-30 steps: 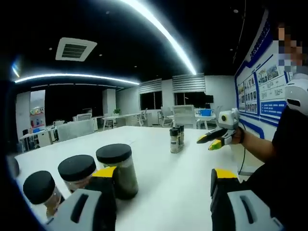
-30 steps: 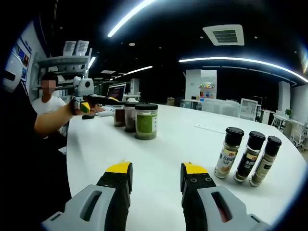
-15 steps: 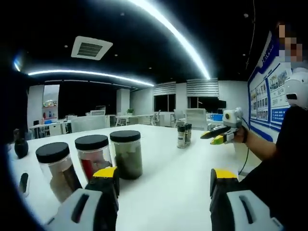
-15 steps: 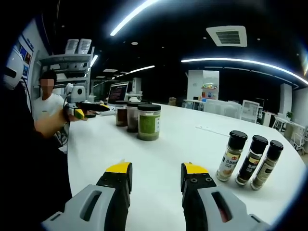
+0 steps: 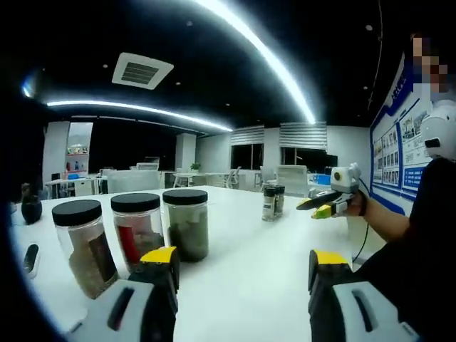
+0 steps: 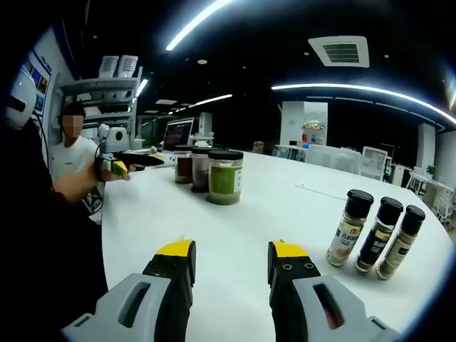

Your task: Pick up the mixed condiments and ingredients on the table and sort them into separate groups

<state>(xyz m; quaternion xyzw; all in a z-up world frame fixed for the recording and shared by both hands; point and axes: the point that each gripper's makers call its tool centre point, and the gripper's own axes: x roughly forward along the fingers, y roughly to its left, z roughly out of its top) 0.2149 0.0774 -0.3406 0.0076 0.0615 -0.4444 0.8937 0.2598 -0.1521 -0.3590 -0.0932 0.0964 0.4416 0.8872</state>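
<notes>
1. Presently, the left gripper is held above the white table, its jaws spread wide with nothing between them.
2. Three black-lidded jars are seen in a row at its ten o'clock.
3. The right gripper is likewise held wide apart and empty.
4. Three spice bottles are grouped at its three o'clock; a green-filled jar stands at twelve o'clock.
</notes>
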